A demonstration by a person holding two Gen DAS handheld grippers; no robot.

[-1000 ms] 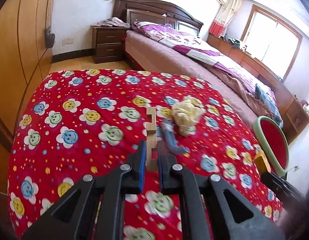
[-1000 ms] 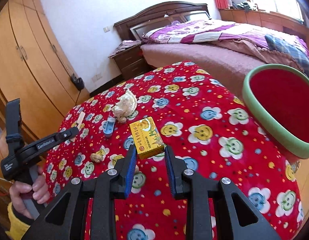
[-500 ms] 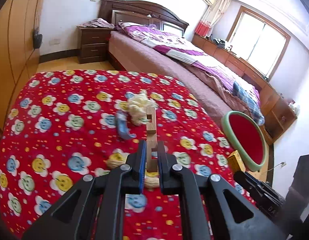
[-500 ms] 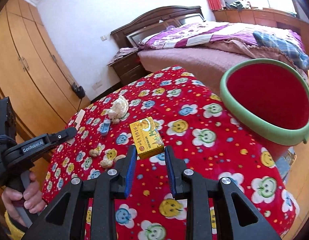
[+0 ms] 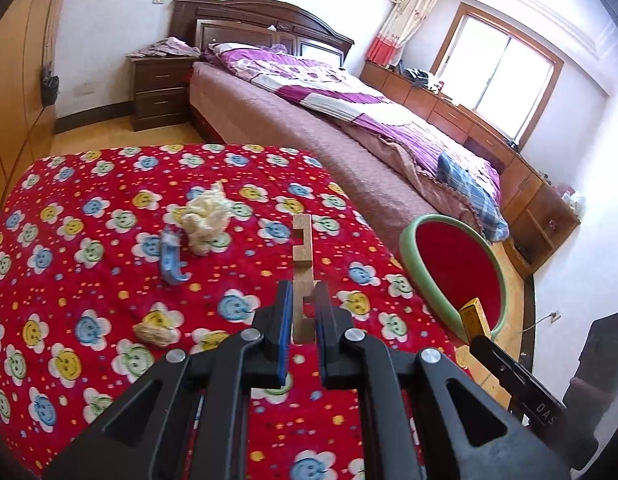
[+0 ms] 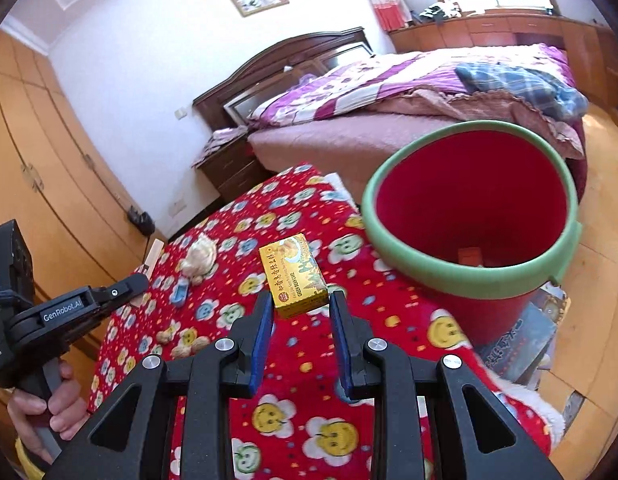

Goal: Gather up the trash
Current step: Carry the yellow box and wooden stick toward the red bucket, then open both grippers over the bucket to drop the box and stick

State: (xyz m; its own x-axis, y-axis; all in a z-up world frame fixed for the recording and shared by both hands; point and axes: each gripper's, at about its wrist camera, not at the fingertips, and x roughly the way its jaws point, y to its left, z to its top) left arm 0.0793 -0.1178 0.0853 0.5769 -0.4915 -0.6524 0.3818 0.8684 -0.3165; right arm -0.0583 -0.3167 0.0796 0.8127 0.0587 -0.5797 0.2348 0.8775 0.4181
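Observation:
My left gripper (image 5: 302,304) is shut on a notched wooden piece (image 5: 301,248) that sticks up above the red flowered tablecloth (image 5: 89,280). My right gripper (image 6: 300,308) is shut on a small yellow box (image 6: 292,274), held near the green rim of the red bin (image 6: 469,216). In the left wrist view the same yellow box (image 5: 473,316) shows in front of the bin (image 5: 457,264). On the cloth lie a crumpled cream tissue (image 5: 207,218), a blue wrapper (image 5: 171,258) and a small beige scrap (image 5: 157,332). The left gripper (image 6: 127,286) also appears at the right wrist view's left, a hand (image 6: 41,412) on its handle.
The bin stands on the floor just past the table's right edge, with a small item on its bottom (image 6: 469,256). A bed (image 5: 349,128) lies beyond the table, a nightstand (image 5: 161,88) by its head, wardrobes (image 6: 37,184) to the left. Magazines (image 6: 521,340) lie under the bin.
Both grippers have moved to the right across the table toward the bin, each keeping its object. The bin looms larger in both views, and the tissue and wrapper have slid to the left.

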